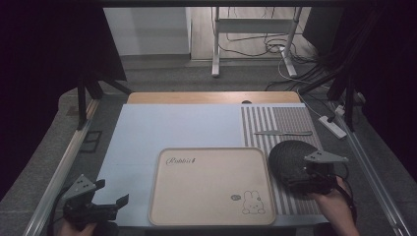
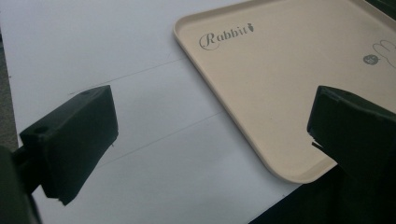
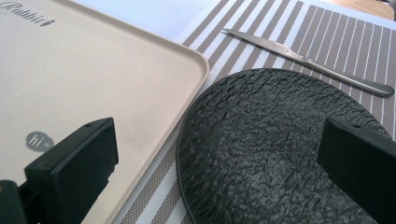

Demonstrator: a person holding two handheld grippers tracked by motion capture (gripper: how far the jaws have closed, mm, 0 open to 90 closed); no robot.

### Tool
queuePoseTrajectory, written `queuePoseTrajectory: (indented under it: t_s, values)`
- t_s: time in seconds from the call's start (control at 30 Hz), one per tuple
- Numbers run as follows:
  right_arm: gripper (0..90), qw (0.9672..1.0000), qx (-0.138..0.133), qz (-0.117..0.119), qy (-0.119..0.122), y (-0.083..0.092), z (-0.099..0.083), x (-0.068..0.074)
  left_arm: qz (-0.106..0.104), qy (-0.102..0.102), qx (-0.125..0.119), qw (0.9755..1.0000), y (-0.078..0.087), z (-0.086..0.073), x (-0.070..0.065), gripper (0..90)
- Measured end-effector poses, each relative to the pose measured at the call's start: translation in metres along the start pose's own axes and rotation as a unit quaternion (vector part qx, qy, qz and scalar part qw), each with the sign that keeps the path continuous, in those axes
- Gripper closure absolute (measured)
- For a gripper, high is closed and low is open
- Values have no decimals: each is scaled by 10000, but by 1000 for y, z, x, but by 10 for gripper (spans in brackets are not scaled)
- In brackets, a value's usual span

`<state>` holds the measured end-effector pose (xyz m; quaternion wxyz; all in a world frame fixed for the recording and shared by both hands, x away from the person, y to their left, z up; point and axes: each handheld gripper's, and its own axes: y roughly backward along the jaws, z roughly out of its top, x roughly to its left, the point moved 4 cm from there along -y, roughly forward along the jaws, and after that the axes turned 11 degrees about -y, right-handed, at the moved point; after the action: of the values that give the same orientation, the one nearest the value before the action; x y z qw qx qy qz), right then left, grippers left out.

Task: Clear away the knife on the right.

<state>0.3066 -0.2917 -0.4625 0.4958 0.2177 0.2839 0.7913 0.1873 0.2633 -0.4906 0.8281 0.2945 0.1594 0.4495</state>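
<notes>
The black plate (image 1: 290, 160) lies on the striped placemat (image 1: 285, 120) at the right side of the table, its left edge just beside the right rim of the beige tray (image 1: 211, 216). In the right gripper view the plate (image 3: 261, 149) shows a rough, textured surface, and a narrow strip of the placemat (image 3: 299, 32) separates it from the tray (image 3: 93, 93). Your right gripper (image 1: 314, 179) hovers over the near right part of the plate; its jaws stand wide apart with the plate surface between them, gripping nothing. A metal knife (image 1: 283, 132) lies flat on the placemat beyond the plate, apart from it, also seen in the right gripper view (image 3: 303, 58). The tray sits on the pale blue sheet (image 1: 172, 128) at the table centre, printed with the word Rabbit and a rabbit drawing. Your left gripper (image 1: 110, 194) is held over the near left corner of the sheet, beside the tray's left rim (image 2: 224, 112). Its jaws are likewise spread wide and hold nothing.
</notes>
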Motion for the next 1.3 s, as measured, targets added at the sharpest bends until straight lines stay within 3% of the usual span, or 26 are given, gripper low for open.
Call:
queuePoseTrajectory:
  t_s: [0.2,0.37,0.73,1.3]
  values:
    - [0,9999,104,-22,6,-11,5,-4,-5,-2,2,10000,0,0,0,19]
    - [0,9995,203,191,-140,-21,11,-5,-2,-7,7,10000,0,0,0,19]
    - [0,9994,333,-21,58,-49,23,-14,-9,-10,9,10000,-1,0,0,19]
    - [0,9987,431,-249,-87,-91,45,-46,-18,-17,10,10000,-1,0,0,19]
